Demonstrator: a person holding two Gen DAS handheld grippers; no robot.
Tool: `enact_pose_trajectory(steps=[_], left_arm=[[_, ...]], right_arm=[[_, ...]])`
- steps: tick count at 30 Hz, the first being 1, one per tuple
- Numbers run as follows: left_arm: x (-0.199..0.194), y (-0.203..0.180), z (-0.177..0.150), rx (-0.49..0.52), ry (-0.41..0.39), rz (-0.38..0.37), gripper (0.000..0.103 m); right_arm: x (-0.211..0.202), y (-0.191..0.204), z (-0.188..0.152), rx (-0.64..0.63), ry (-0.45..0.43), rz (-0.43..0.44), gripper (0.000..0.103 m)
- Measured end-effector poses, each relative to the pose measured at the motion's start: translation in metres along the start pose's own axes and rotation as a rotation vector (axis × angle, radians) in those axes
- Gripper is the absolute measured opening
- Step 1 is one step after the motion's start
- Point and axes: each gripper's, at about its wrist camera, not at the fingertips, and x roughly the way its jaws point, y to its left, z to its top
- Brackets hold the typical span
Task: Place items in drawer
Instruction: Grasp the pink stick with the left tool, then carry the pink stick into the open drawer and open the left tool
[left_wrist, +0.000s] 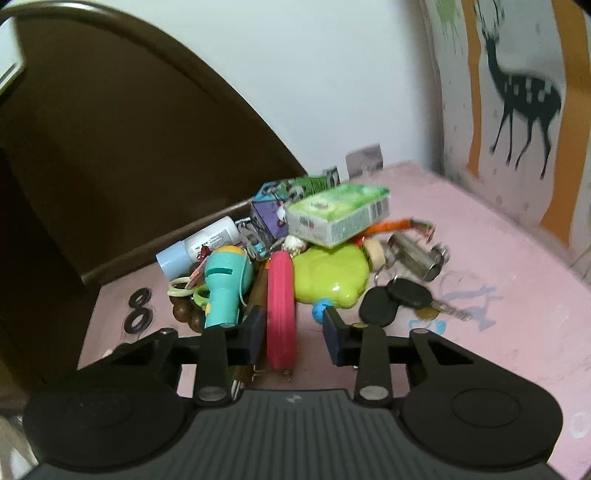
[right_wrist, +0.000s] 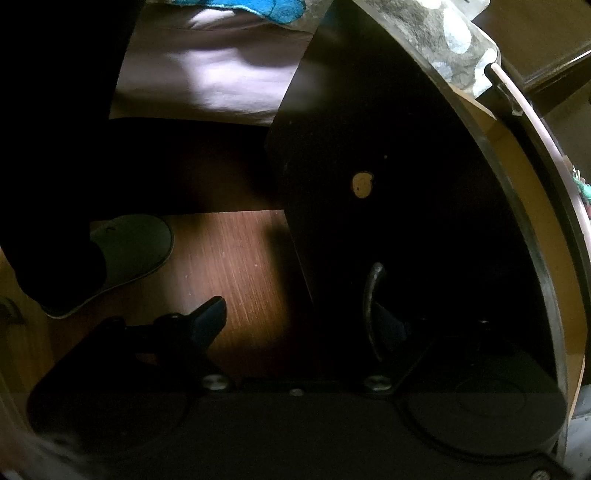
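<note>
Left hand-held gripper: fingers apart, straddling near end of pink oblong case, not clamped. Just ahead: lime-green case, green box on top, teal toy to its left, 2 black keys to its right, all on pink bench. Right hand-held gripper: fingers apart, right finger behind dark drawer front's handle; slipper on floor to its left.

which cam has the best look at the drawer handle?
Right wrist view: the dark curved metal drawer handle sits close on the dark drawer front, just ahead of the right gripper, whose fingers are spread apart. Left wrist view shows none of it, only the clutter pile on the pink tabletop.
</note>
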Motion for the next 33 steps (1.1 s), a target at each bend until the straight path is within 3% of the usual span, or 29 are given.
enact_pose_trajectory(steps=[7, 12, 15, 20, 24, 33], left_arm=[[0.016, -0.008, 0.000, 0.056, 0.017, 0.038, 0.030], [0.020, -0.010, -0.001, 0.092, 0.044, 0.003, 0.030], [0.020, -0.016, -0.005, 0.146, 0.041, 0.009, 0.025], [0.017, -0.018, -0.006, 0.134, 0.050, 0.030, 0.017], [0.002, -0.016, -0.009, 0.134, 0.034, 0.038, 0.017], [-0.068, -0.012, -0.018, 0.134, -0.028, -0.023, 0.017]], right_arm=[[-0.001, -0.002, -0.001, 0.003, -0.007, 0.008, 0.088], [-0.002, -0.003, -0.002, 0.010, -0.011, 0.012, 0.087], [-0.002, -0.003, -0.002, 0.010, -0.013, 0.014, 0.087], [-0.002, -0.002, -0.001, 0.011, -0.013, 0.014, 0.087], [-0.002, -0.002, -0.002, 0.005, -0.014, 0.014, 0.087], [-0.001, -0.002, 0.000, -0.006, -0.010, 0.010, 0.087]])
